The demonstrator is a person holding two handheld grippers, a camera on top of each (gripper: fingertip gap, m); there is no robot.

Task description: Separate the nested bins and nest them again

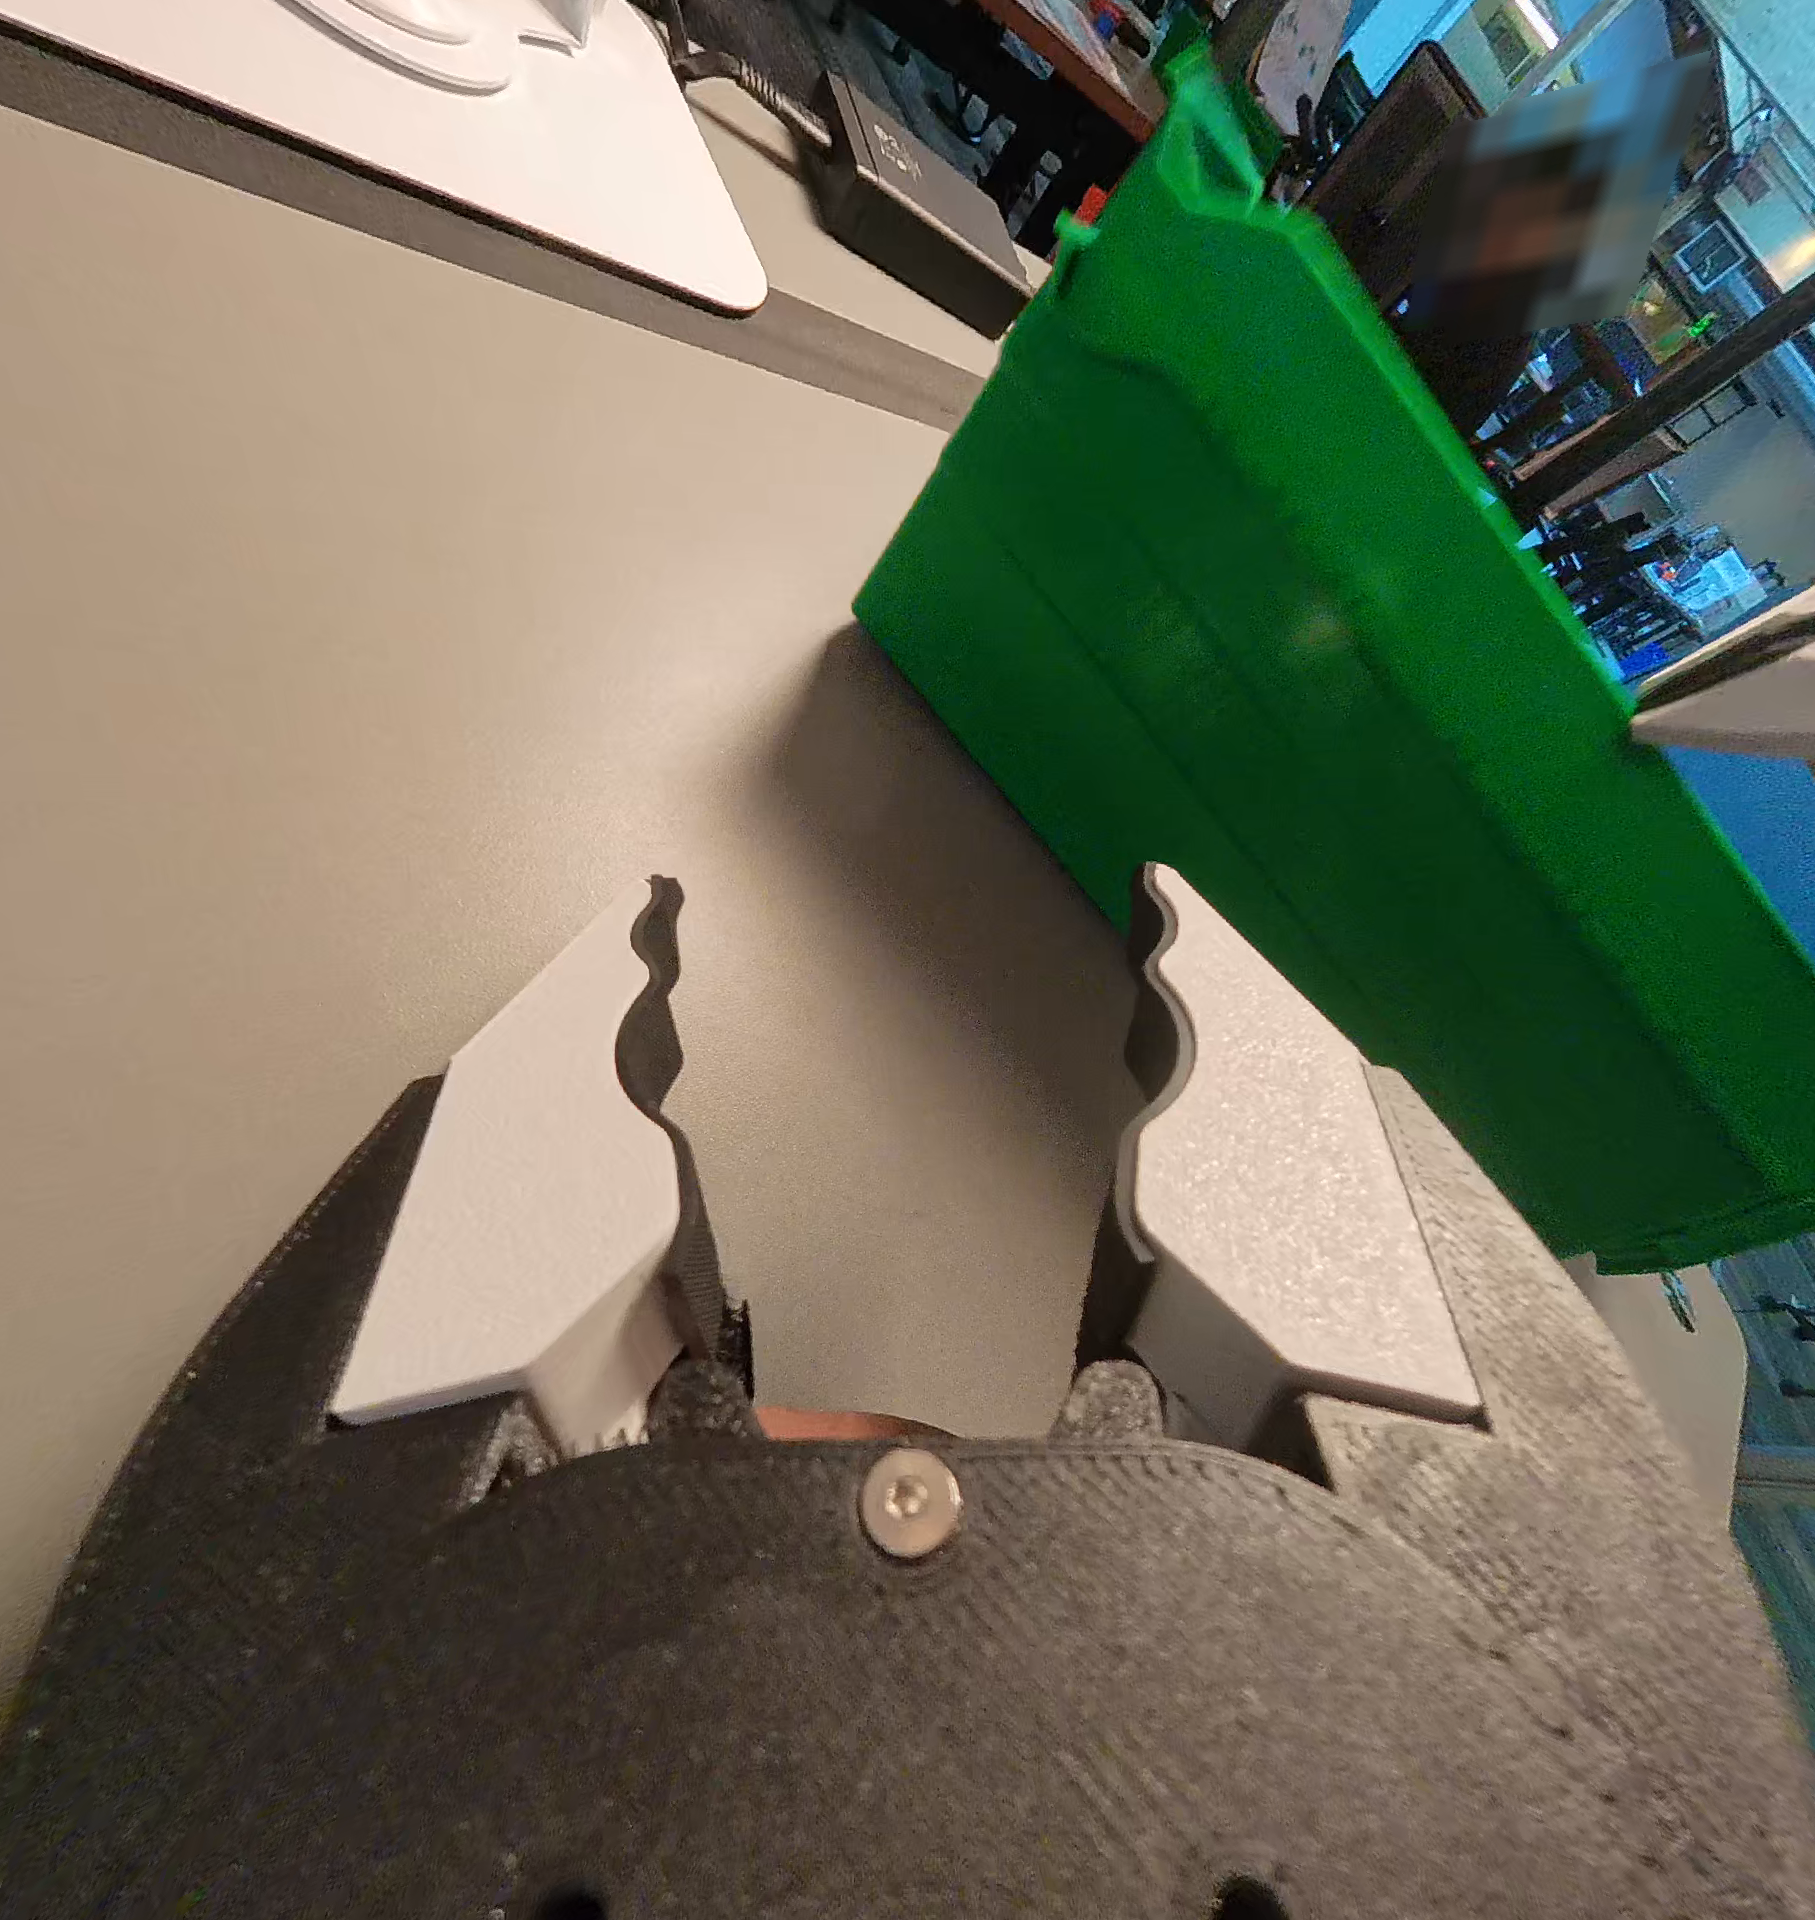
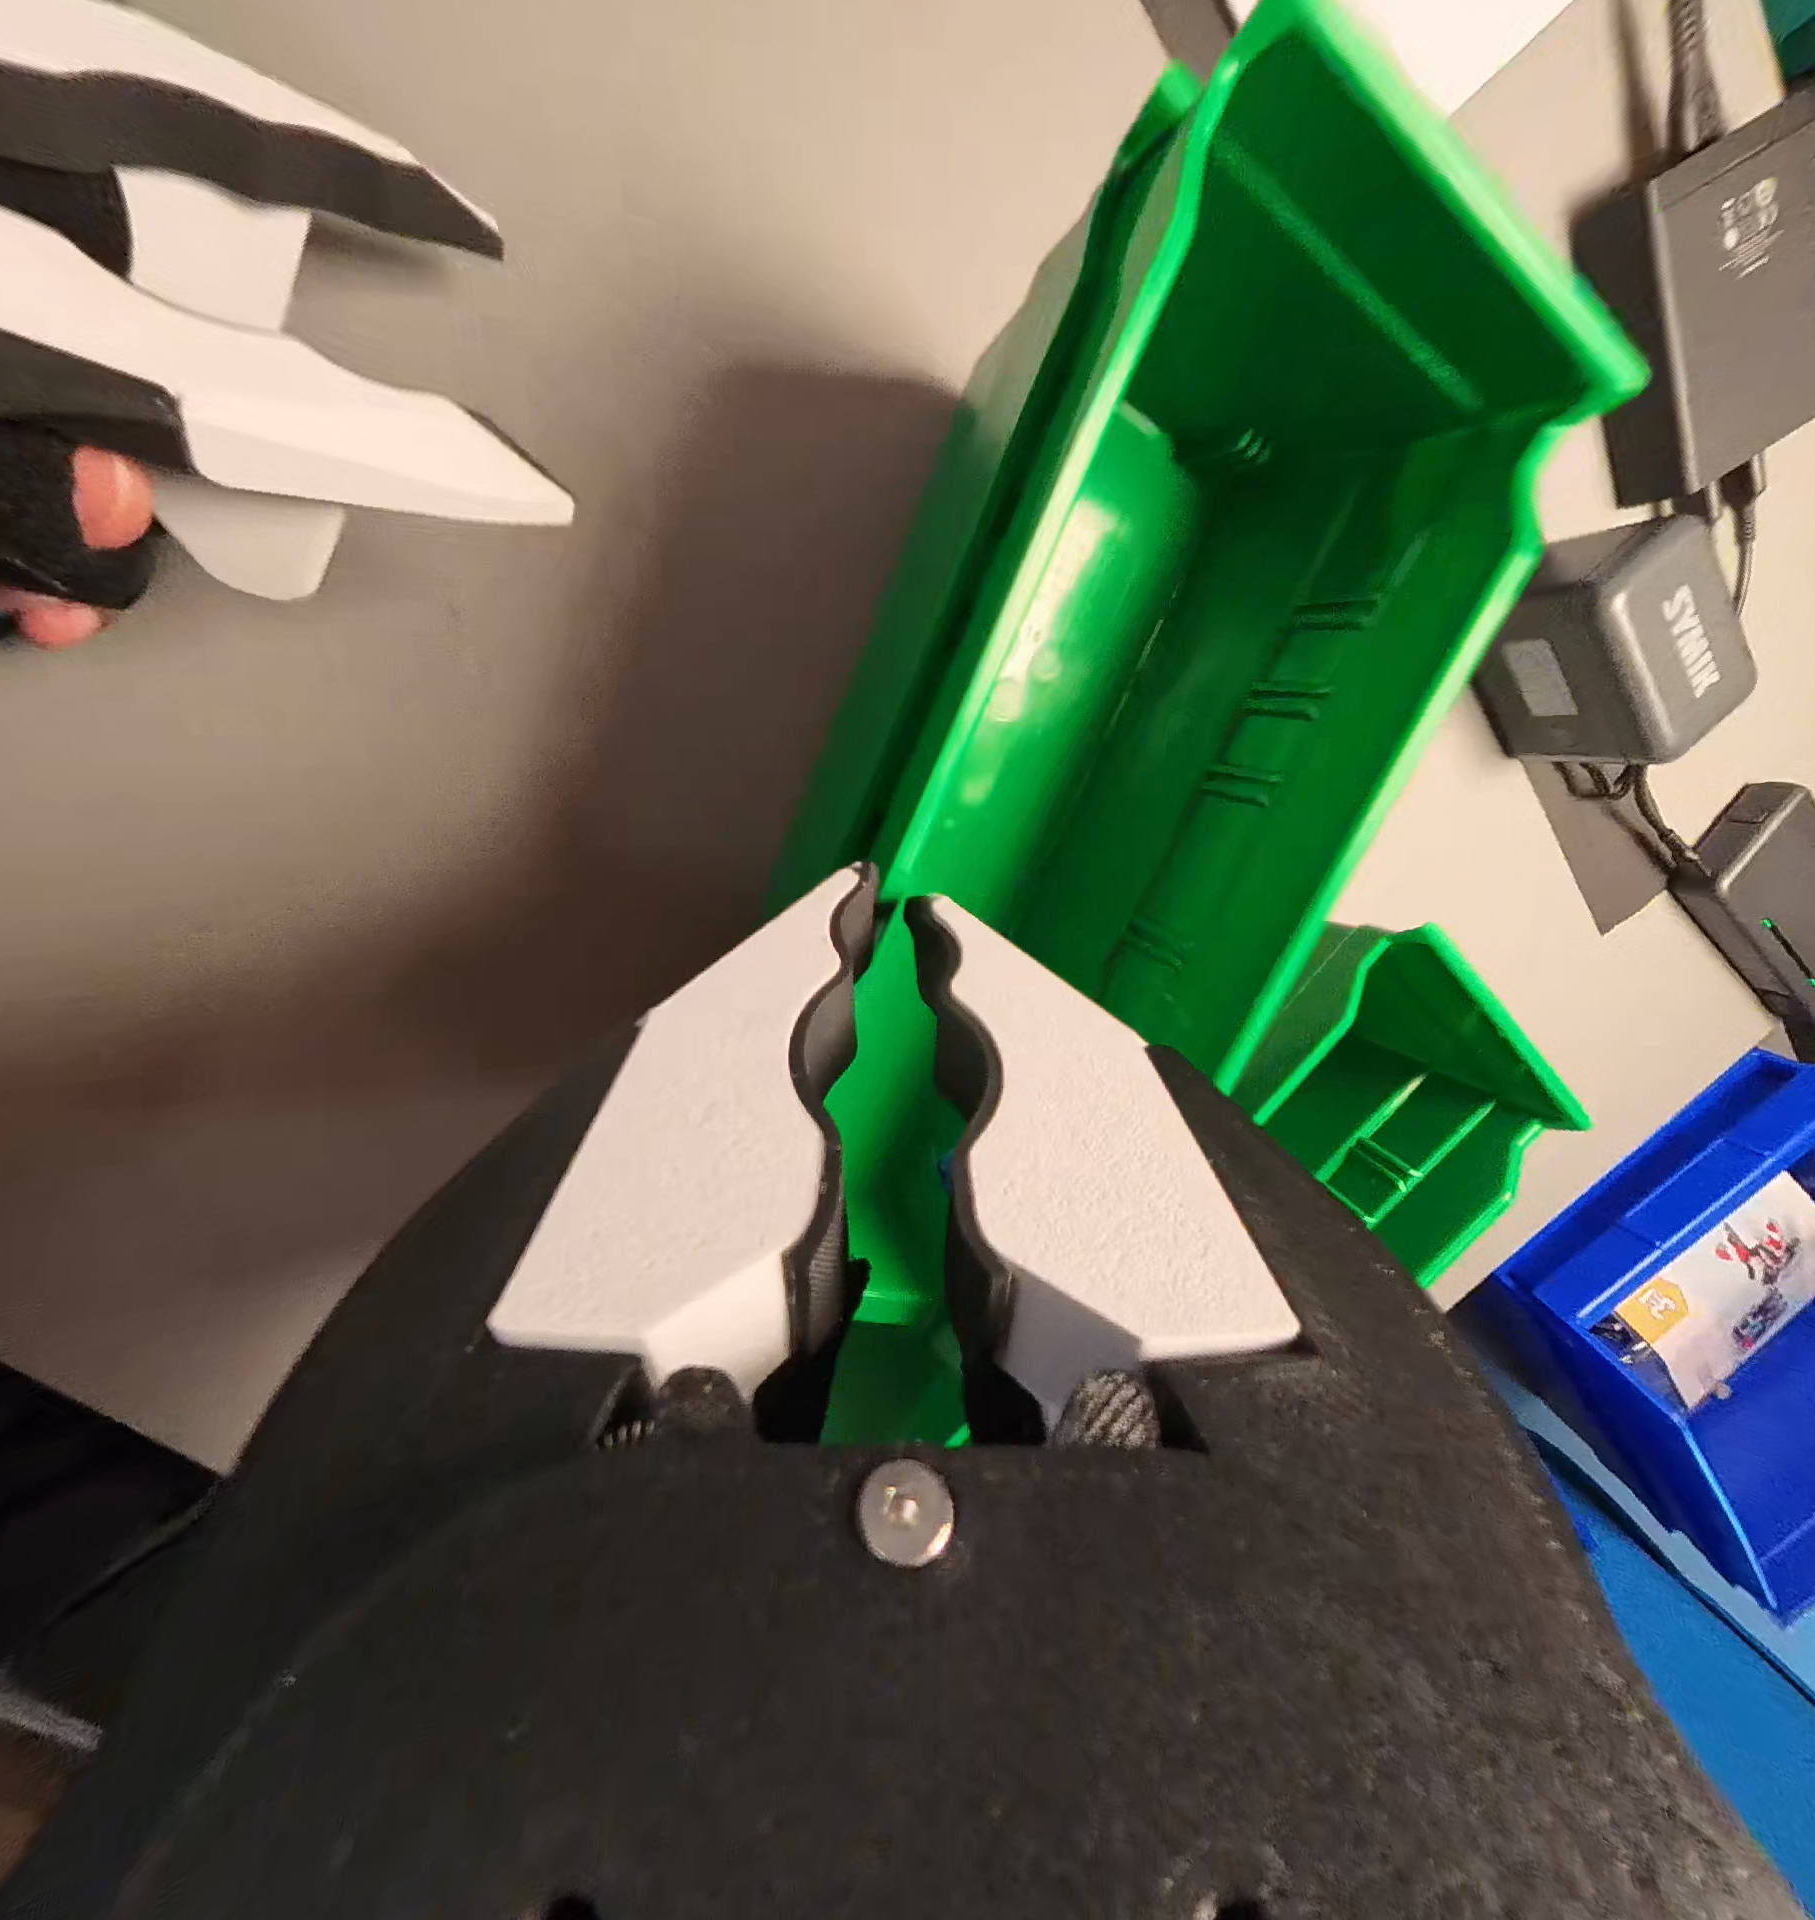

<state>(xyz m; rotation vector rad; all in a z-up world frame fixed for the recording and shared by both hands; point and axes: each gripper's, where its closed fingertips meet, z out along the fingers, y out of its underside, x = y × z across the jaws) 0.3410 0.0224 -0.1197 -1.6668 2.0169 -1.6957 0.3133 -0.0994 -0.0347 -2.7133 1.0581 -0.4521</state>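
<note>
A green bin (image 2: 1246,499) lies on the grey table (image 2: 467,779) with its open top towards the right wrist camera. A darker green wall (image 2: 944,644) runs along its left side, like an outer bin around it. My right gripper (image 2: 890,904) is shut on the green bin's near rim, and green plastic shows between the fingers. A lower green part (image 2: 1402,1091) sits at the right; I cannot tell whether it is a separate bin. My left gripper (image 1: 908,914) is open and empty, left of the bin's outer side (image 1: 1298,675). It also shows in the right wrist view (image 2: 534,374), held by a gloved hand.
A blue bin (image 2: 1713,1299) with a printed card inside stands at the lower right. Dark power adapters (image 2: 1630,665) and cables lie behind the green bin. A white mat (image 1: 467,125) and a black box (image 1: 903,197) lie at the table's far side.
</note>
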